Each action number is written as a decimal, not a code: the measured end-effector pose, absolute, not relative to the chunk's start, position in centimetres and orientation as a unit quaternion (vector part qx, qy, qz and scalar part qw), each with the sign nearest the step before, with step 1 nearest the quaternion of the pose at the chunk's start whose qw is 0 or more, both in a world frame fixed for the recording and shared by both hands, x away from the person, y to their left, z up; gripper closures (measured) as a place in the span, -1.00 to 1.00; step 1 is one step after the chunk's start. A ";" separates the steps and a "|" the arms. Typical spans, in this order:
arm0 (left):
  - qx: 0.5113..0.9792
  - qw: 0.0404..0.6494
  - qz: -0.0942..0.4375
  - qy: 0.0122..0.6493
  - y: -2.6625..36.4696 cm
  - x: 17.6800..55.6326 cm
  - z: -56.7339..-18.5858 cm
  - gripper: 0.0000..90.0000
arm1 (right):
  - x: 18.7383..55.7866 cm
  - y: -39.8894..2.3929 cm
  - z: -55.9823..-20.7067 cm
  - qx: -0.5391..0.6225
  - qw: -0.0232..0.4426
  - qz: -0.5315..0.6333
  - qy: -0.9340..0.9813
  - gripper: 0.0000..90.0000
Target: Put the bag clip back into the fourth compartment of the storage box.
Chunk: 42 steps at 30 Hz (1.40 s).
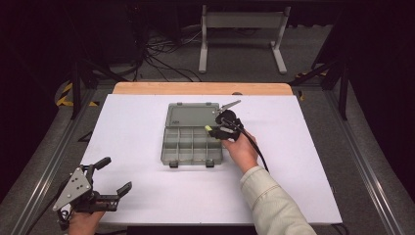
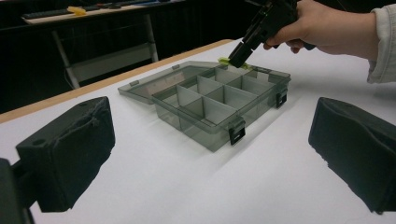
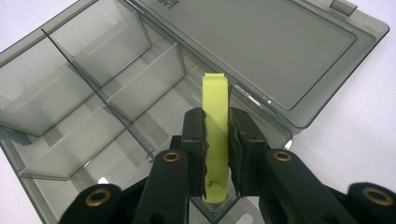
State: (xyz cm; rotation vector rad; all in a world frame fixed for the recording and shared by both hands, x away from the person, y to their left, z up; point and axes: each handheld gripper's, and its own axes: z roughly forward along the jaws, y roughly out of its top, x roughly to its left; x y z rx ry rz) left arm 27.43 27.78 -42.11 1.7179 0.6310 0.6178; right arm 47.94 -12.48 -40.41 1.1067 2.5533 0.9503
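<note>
1. Left gripper (image 1: 113, 177) is held at the near left table (image 1: 147, 205) edge, jaws spread wide, empty.
2. Right gripper (image 3: 217, 140) is closed on a yellow-green clip (image 3: 216, 121), pinched between both pads, above the open organizer box (image 1: 192, 142), at its far right compartment.

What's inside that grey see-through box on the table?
The open box shows bare divided compartments. The right claw holds a yellow-green clip over the corner compartment by the lid hinge; that compartment's floor is partly hidden behind the claw.
</note>
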 end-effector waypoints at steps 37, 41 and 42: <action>0.729 0.572 0.262 0.269 27.7 27.5 -42.1 -0.98 | 45.1 -13.9 -36.7 0.347 0.110 0.385 0.848 -0.52; 0.729 0.571 0.262 0.270 27.7 27.4 -42.1 -0.98 | 44.0 -14.1 -35.7 0.335 0.115 0.397 0.847 -0.61; 0.729 0.571 0.262 0.270 27.7 27.4 -42.1 -0.98 | 43.7 -14.1 -35.5 0.331 0.117 0.400 0.847 -0.62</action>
